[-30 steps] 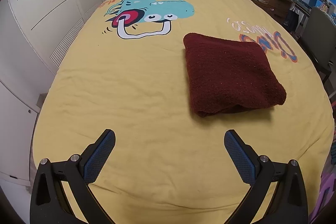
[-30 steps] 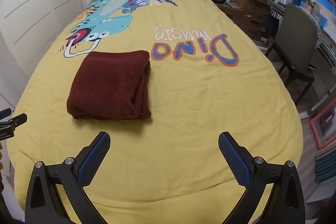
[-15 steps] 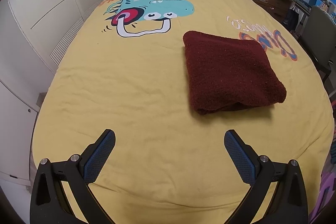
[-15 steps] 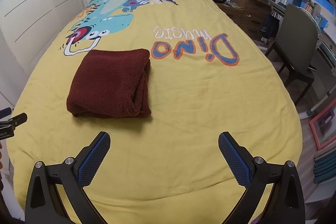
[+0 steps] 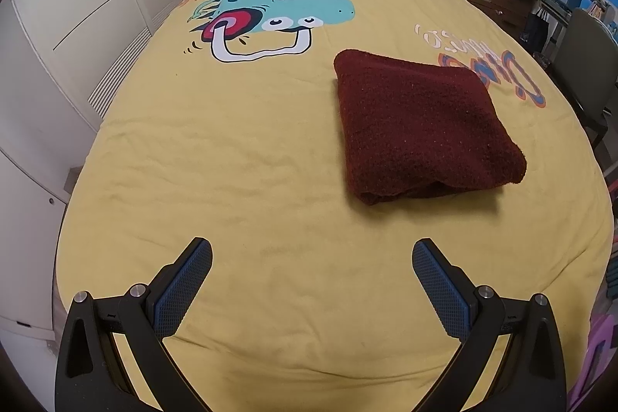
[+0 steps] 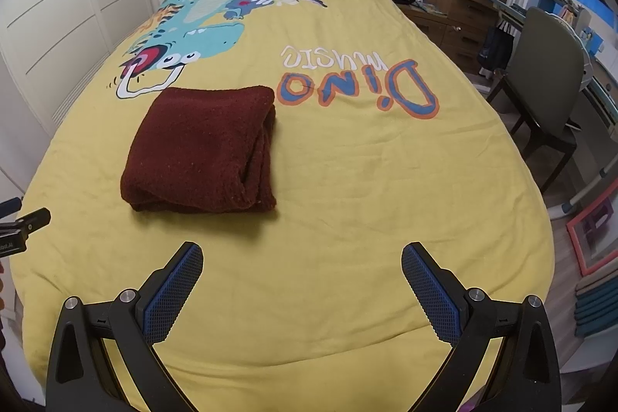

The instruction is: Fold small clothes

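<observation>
almost nothing has changed over the last second: the view from each wrist has only drifted slightly, and the dark red garment (image 5: 421,126) lies in the same folded block on the yellow bedspread (image 5: 239,157), untouched. going left to right, the left gripper (image 5: 312,259) hangs with its jaws spread wide and nothing between them, well short of the garment, which sits ahead and to its right. the right gripper (image 6: 302,263) is likewise wide apart and empty, with the garment (image 6: 201,149) ahead and to its left, its layered open edges facing this camera. with no fold in progress and both tools clear of the cloth, this piece looks finished. the bedspread's print reads "dino music" (image 6: 359,80), seen upside down from here; no other writing is legible.
</observation>
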### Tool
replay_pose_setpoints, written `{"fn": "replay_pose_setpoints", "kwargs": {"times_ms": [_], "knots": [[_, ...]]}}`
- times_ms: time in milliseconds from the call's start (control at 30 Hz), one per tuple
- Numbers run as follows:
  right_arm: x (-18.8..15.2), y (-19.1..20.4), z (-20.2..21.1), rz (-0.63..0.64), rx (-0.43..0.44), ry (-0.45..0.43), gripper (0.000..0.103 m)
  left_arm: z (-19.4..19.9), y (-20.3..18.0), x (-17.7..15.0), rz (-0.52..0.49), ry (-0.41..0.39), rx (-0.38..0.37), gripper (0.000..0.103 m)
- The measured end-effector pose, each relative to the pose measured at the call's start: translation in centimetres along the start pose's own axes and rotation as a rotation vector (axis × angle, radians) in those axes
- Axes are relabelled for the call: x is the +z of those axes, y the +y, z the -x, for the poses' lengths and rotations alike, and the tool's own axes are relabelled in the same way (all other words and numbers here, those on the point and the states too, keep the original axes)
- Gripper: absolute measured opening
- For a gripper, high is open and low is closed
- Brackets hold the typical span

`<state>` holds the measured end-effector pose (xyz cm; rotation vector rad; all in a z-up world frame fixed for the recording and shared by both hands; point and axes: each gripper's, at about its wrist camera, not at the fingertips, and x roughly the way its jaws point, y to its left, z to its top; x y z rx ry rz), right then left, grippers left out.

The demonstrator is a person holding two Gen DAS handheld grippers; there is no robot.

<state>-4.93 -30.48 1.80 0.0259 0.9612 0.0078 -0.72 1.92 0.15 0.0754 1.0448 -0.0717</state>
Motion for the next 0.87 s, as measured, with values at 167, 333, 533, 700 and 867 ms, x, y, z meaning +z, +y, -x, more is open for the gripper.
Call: {"fn": "replay_pose_setpoints", "kwargs": {"times_ms": [167, 333, 533, 700, 867], "knots": [[-0.16, -0.01, -0.03, 0.003, 0.001, 0.002, 0.103, -0.01, 0.0, -0.13, -0.001, 0.003, 0.002, 0.102], [-0.36, -0.12, -0.09, 0.008, 0.001, 0.005, 0.103, -0.11, -0.09, -0.21, -0.001, 0.008, -0.002, 0.102], [-0.41, -0.14, -0.2, 0.007, -0.004, 0.009, 0.103, -0.12, -0.15, -0.28, -0.001, 0.009, -0.003, 0.102], [-0.41, -0.17, -0.26, 0.012, -0.004, 0.01, 0.103, -0.18, -0.31, -0.48, 0.002, 0.012, -0.011, 0.102], [-0.51, -0.24, -0.35, 0.014, -0.002, 0.016, 0.103, -0.19, -0.44, -0.57, -0.001, 0.015, -0.024, 0.102]]}}
